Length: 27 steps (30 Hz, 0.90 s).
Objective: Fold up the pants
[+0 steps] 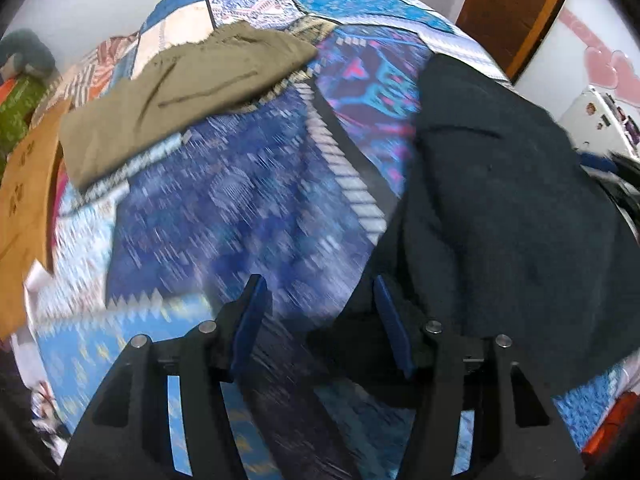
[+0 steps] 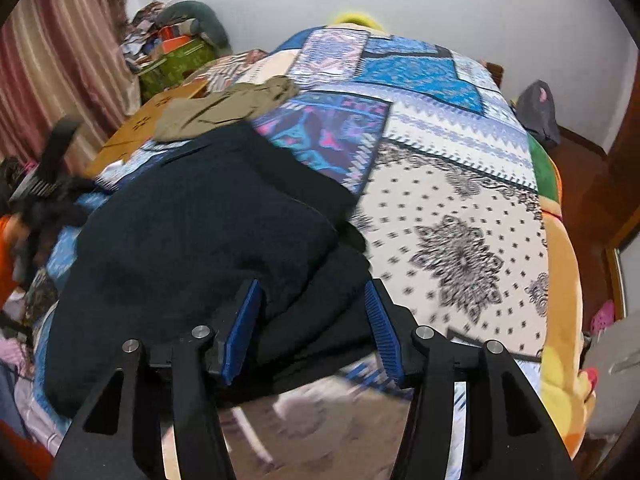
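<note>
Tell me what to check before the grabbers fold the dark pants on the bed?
1. Dark pants on the bedspread: ok.
2. Pants flat: not ok, bunched in layers.
3. Left gripper open and empty: ok, over the pants' edge.
4. Right gripper open: ok, pants below it, no squeeze seen.
5. Green pants out of the way: ok, lying apart farther up the bed.
6. Waist and leg ends found: cannot tell, too dark and blurry.

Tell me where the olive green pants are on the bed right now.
The olive green pants lie far up the patchwork bedspread, beyond the dark pants, beside the brown cardboard; upper left in both views.
</note>
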### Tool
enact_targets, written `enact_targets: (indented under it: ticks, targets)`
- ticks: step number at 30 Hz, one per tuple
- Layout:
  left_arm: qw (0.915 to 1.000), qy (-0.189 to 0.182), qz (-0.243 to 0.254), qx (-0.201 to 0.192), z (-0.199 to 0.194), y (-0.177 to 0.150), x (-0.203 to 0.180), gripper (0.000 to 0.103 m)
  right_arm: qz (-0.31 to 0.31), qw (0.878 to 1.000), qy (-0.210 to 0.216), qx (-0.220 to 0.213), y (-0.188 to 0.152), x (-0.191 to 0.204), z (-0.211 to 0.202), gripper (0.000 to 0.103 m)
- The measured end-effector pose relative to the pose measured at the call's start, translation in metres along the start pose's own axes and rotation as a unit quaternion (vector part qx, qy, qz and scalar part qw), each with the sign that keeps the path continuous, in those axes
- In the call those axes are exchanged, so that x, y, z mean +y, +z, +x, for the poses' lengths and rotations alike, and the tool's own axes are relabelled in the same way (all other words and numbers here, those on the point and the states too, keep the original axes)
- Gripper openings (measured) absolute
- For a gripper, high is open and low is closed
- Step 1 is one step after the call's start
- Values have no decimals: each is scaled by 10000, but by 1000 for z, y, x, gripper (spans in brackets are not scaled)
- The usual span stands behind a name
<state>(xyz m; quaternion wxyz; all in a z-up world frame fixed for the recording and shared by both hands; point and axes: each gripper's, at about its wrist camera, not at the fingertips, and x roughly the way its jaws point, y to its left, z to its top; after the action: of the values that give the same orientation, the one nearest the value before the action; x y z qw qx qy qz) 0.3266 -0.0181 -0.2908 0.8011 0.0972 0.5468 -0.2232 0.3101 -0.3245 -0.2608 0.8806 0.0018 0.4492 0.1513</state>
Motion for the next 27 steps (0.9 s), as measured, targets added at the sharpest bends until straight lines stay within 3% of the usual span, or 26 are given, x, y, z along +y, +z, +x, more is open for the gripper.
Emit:
enact_targets:
  ticks: [6, 12, 18, 22, 27]
  targets:
    - [9996, 112, -159, -223, -21, -26, -43, 42, 91, 9991, -412, -8, 14, -15, 0, 49]
    - [9961, 609, -393, -506, -42, -34, -59, 42, 391, 9981, -359, -327, 6, -19, -48, 49]
    - [9884, 918, -412, -1137, -98, -30, -57, 46, 444, 9965, -164, -691, -10, -1, -91, 50]
    - [9829, 759, -359, -1638, -134, -16, -67, 54, 394, 9949, 72, -922, -15, 19, -100, 50]
    - [9834, 372, -51, -1778, -135, -1, -98, 54, 234, 9937, 462, -997, -9, 45, -84, 50]
